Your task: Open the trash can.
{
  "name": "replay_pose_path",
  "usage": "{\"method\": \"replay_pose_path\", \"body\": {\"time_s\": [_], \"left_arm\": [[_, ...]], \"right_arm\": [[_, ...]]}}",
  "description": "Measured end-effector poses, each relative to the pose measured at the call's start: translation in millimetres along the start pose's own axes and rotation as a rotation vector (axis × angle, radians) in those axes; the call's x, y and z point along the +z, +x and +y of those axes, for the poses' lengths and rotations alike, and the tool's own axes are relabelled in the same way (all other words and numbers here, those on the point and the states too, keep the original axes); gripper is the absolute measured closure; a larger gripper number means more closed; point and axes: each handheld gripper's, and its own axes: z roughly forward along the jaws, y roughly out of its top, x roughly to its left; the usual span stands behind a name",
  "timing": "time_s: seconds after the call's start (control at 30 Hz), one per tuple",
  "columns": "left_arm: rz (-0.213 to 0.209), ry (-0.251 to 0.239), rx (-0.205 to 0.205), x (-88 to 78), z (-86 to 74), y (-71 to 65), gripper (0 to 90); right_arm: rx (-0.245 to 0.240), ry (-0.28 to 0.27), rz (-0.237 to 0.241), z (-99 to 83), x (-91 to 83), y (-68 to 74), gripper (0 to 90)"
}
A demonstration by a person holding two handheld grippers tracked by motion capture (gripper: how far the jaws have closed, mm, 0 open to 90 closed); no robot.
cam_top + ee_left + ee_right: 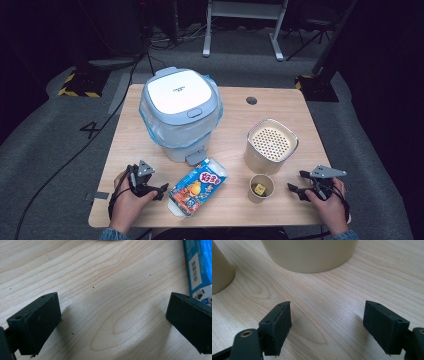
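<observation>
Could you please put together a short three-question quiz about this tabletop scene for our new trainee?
1. True or false: the lid of the pedal bin is shut.
2. What lies nearest the left gripper: (a) the snack box, (b) the paper cup, (c) the perforated canister?
3. Is anything between the right gripper's fingers?

Key:
1. True.
2. (a): the snack box lies flat beside it.
3. No; they stand apart over bare table.
</observation>
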Motion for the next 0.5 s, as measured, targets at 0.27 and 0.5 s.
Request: {"method": "replay_pose_path", "body": {"time_s": [0.27,0.5], "left_arm": [[0.022,0.074,-0.029,-21.3,0.7,7.0,39.5],[-0.062,0.032,-0.043,-37.7,1.5,16.6,46.4]], "right_arm": [[-0.004,-0.001,0.004,0.1,0.1,-0.5,22.8],[-0.018,0.0,0.017,0.6,0.7,-2.5,22.5]]}}
